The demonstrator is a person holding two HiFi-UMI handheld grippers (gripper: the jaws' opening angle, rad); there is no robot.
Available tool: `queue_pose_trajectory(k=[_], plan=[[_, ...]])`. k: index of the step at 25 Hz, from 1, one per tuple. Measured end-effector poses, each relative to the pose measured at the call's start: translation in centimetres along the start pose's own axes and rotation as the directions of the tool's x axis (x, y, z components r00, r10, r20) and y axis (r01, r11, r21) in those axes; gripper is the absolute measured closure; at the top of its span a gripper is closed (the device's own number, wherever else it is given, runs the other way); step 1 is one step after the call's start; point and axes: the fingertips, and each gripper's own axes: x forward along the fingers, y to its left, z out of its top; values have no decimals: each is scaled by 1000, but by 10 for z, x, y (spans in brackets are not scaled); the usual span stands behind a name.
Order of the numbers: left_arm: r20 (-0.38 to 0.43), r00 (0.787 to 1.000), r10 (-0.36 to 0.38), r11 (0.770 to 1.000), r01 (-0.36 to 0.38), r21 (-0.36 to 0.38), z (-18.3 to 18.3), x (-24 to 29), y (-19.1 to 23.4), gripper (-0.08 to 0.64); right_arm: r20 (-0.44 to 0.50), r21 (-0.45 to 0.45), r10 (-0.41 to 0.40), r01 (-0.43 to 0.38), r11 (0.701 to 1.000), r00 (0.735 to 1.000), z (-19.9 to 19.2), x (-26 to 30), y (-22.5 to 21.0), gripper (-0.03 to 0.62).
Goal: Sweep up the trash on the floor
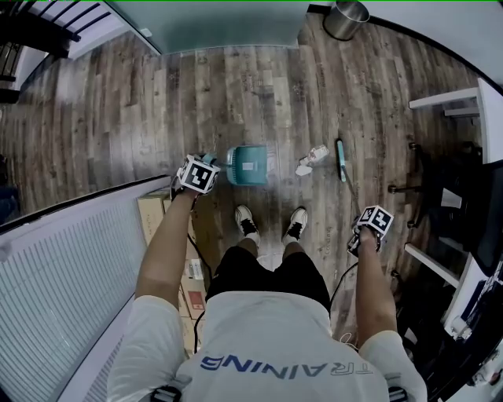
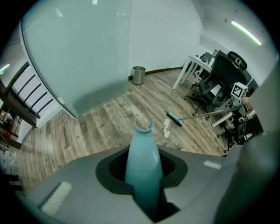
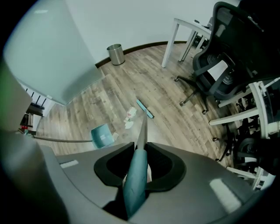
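Observation:
White crumpled trash (image 1: 312,159) lies on the wood floor in front of my feet, also seen as trash (image 2: 166,128) and trash (image 3: 130,118). A teal dustpan (image 1: 250,165) rests on the floor just left of it. My left gripper (image 1: 198,174) is shut on the dustpan's teal handle (image 2: 142,166). My right gripper (image 1: 369,228) is shut on the broom's teal grip (image 3: 135,179). The broom's metal pole (image 3: 142,127) runs down to the teal brush head (image 1: 340,160), which sits on the floor just right of the trash.
A metal waste bin (image 1: 346,19) stands by the far wall. A black office chair (image 3: 223,74) and white desk legs (image 1: 444,100) crowd the right side. A white slatted panel (image 1: 63,267) and cardboard boxes (image 1: 192,283) lie at my left.

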Motion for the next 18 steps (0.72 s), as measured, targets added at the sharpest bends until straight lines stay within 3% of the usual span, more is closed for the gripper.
queue_pose_trajectory(k=[8,12,18], plan=[[22,1000,11,1000,-11,26,8,-2,7,466,-15,-112,-31,29,993,999,-46,2,35,482],[16,1000,5,1000,-6,28,8,-2,6,466,-33,-79,-8,5,997,999,-64,-2,56,482],[41,999,10,999,-11,41,17,-2,9,466,-82,-51,88,-93,994,993,-95,-13,97,482]])
